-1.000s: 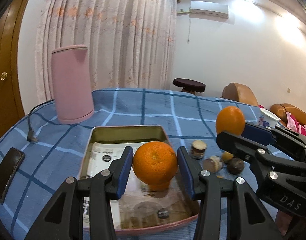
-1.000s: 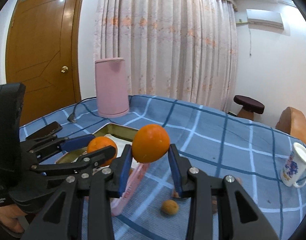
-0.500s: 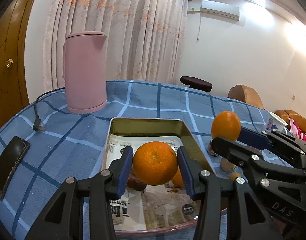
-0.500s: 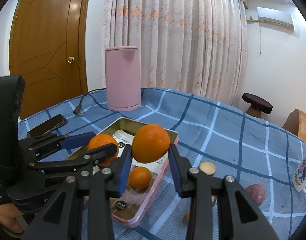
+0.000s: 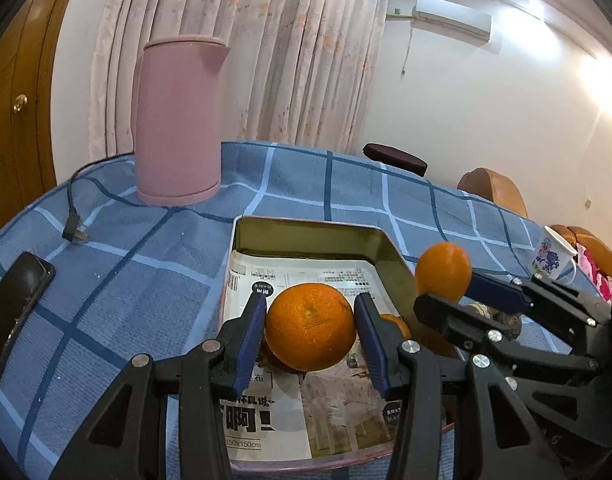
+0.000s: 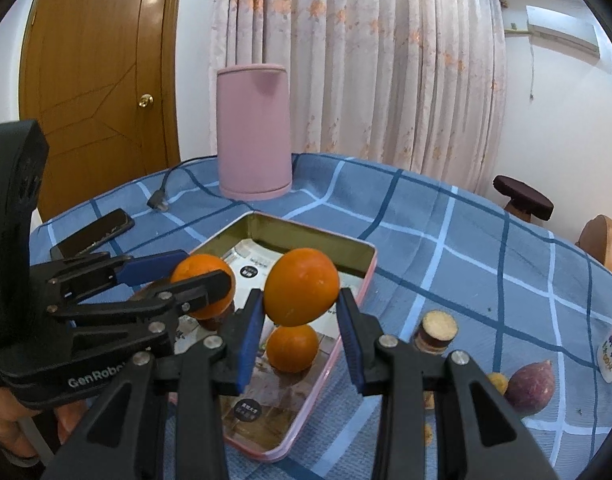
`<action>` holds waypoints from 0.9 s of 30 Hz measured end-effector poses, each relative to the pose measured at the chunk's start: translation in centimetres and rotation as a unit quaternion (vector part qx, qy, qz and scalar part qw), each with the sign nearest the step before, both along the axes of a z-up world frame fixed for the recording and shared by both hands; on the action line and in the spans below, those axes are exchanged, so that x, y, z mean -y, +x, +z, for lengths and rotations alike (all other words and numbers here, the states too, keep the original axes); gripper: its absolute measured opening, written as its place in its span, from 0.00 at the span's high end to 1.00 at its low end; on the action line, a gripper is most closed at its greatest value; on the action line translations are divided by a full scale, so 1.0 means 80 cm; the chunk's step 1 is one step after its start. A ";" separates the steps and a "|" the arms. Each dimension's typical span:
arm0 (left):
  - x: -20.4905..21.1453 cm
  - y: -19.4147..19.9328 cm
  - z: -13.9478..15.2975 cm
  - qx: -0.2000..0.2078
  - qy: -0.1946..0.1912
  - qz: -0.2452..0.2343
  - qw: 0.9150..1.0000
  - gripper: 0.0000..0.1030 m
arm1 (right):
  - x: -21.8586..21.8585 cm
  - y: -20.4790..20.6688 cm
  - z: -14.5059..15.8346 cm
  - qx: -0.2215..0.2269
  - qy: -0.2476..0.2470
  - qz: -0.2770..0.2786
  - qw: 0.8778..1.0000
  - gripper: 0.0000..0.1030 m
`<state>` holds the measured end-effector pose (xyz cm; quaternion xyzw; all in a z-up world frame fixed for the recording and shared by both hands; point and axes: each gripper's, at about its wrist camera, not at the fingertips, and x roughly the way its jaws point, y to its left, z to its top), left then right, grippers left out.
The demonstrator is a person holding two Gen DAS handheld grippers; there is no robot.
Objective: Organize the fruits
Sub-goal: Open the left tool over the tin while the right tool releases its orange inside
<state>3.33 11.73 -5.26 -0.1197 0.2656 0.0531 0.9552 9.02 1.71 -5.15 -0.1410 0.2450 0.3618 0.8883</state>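
Each tool carries fruit above the tin tray [image 6: 364, 276]: the left tool [image 5: 310, 334] clamps one orange [image 5: 310, 328], the right tool [image 6: 301, 320] another orange [image 6: 301, 286]. A third orange [image 6: 291, 348] already lies inside. Beyond the tray's right side, a purple fruit [image 6: 530, 386] waits on the surface [image 6: 466, 248].

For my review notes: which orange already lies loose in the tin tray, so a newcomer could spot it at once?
Start at the tall pink kettle on the blue checked tablecloth, then come forward to the paper-lined rectangular tin tray. The small round orange rests on the paper near its right wall. Unlike the two larger oranges above, no jaws grip it.
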 end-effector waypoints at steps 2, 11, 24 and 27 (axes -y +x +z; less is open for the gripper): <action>-0.001 0.000 0.000 -0.001 -0.001 -0.001 1.000 0.54 | -0.001 0.000 -0.002 -0.002 -0.002 0.001 1.000 0.62; -0.004 0.006 -0.001 -0.011 0.005 -0.004 1.000 0.54 | -0.003 0.002 -0.011 -0.013 -0.014 0.009 1.000 0.61; 0.008 0.003 0.000 -0.016 0.010 -0.023 1.000 0.46 | -0.009 -0.017 -0.024 -0.014 -0.035 0.044 0.998 0.47; 0.007 -0.003 0.004 -0.009 0.012 -0.011 1.000 0.25 | -0.003 -0.017 -0.025 -0.011 -0.034 0.033 0.999 0.45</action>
